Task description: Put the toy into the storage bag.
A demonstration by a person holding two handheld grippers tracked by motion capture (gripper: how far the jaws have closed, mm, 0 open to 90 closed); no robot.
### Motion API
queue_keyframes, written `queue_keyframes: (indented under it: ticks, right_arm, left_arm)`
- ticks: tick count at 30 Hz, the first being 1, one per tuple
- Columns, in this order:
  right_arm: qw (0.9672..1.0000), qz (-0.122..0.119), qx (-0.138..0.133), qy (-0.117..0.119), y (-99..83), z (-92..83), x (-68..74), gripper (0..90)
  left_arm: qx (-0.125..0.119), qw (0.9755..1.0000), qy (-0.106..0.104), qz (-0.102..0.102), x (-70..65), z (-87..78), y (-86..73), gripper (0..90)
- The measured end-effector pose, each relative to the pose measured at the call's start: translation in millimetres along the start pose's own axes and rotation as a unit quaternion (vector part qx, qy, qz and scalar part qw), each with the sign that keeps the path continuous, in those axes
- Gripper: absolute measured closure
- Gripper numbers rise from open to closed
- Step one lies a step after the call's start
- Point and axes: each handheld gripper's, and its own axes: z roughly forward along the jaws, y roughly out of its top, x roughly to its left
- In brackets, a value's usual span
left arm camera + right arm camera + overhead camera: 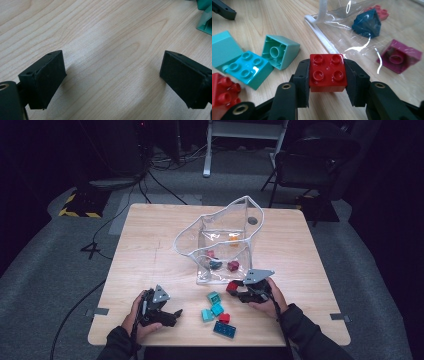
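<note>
My right gripper [327, 75] is shut on a red four-stud brick [327, 72], its pads pressing both sides just above the table. In the high view this gripper [234, 288] holds the red brick [232, 286] beside the front edge of a clear plastic bag [220, 227]. The bag [352, 37] lies open and holds a dark blue brick [366, 23], a magenta brick [399, 56] and a reddish one [378, 11]. My left gripper [112, 75] stands open over bare wood, at the front left of the table [175, 316].
Loose bricks lie between the hands: teal ones [214, 297] [207, 315], a small red one [224, 318] and a blue plate [225, 329] near the front edge. A teal brick [206, 20] is just right of the left jaws. A chair [310, 160] stands beyond the table.
</note>
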Motion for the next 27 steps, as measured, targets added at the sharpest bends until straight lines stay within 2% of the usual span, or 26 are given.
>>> queue_keyframes:
  ticks: [11, 27]
  right_arm:
    - [0.9994, -0.013, -0.029, -0.009, 6.7, -28.6, -0.9, 59.1]
    - [0.9976, -0.011, -0.063, -0.024, 28.5, -68.5, -5.8, 59.1]
  left_arm:
    - [0.000, 1.0000, 0.000, 0.000, 0.0, 0.0, 0.0, 6.7]
    - [0.000, 1.0000, 0.000, -0.001, 0.0, 0.2, 0.1, 6.3]
